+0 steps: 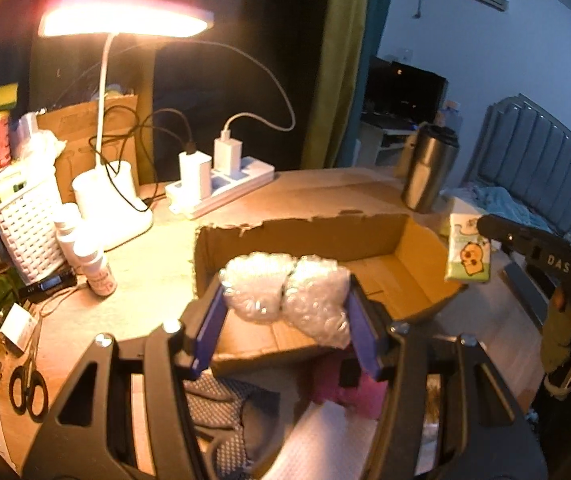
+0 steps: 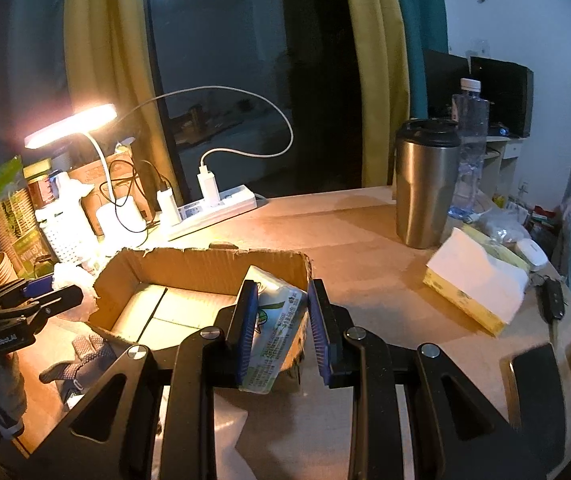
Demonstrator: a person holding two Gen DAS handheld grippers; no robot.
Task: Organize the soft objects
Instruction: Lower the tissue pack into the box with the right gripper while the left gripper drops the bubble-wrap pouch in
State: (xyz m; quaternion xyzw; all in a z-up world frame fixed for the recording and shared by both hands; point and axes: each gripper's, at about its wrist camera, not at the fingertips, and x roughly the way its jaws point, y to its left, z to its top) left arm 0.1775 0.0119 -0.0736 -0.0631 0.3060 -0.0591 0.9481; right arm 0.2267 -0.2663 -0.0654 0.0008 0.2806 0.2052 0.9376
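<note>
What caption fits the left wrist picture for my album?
Left claw holding a bubble wrap bundle over the open cardboard box, beside a glowing desk lamp.

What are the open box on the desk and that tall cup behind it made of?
The box looks like plain brown corrugated cardboard, matte, with a ragged torn top edge. The cup looks like brushed stainless steel with a dull sheen; its black lid is probably plastic.
</note>
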